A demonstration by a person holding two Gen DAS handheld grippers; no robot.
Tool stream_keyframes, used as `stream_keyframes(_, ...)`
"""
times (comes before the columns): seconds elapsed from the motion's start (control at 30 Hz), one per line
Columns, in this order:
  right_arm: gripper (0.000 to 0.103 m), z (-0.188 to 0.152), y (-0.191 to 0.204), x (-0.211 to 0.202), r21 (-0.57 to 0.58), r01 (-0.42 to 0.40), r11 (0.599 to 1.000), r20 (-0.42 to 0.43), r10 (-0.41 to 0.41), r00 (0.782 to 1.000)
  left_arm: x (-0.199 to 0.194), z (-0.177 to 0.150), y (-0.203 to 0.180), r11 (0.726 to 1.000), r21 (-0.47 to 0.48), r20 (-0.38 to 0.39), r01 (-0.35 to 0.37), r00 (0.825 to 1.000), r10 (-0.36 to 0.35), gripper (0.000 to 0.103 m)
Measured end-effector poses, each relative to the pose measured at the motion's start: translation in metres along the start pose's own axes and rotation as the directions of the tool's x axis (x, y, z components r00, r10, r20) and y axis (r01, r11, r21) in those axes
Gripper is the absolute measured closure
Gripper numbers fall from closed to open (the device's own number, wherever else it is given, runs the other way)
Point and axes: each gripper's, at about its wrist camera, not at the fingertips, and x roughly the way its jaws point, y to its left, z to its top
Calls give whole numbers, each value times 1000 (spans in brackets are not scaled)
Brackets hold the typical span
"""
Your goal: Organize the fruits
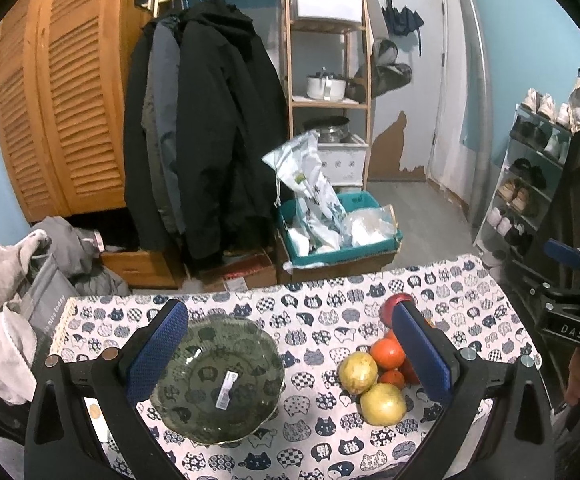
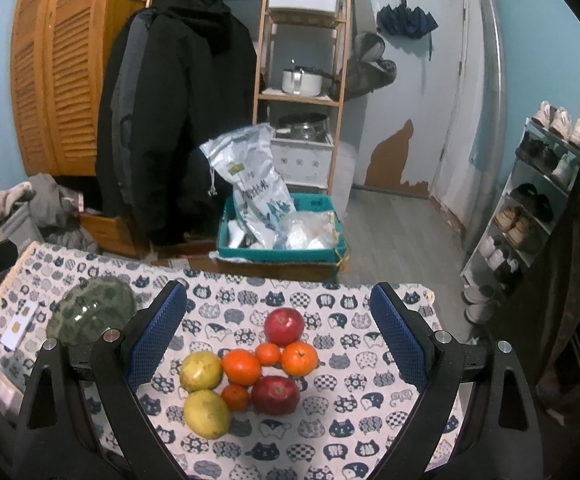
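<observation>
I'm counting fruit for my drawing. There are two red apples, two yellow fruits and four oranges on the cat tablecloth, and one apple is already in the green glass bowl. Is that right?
Not quite. The green glass bowl is empty, as the left wrist view shows. Both red apples sit on the cat tablecloth with the two yellow fruits and four oranges.
</observation>
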Motion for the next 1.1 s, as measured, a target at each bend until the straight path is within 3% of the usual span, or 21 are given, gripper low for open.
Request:
stream_keyframes(0.4, 12, -28, -16, 33, 44, -6, 999, -125, 12, 992, 42, -30, -6, 999, 3, -122, 35, 992, -35, 0)
stream_keyframes(0.63, 12, -50, -26, 55, 79, -13, 997, -212, 29, 977, 64, -46, -15, 999, 2, -189, 52, 981, -51, 0)
stream_keyframes(0.8, 12, -66, -30, 74, 84, 0, 996, -280, 24, 960, 86, -64, -25, 996, -9, -274, 87, 958, -86, 0)
stream_keyframes(1.1, 12, -103, -28, 109, 73, -5, 997, -407, 35, 913, 123, -95, -41, 996, -5, -387, 93, 918, -87, 0)
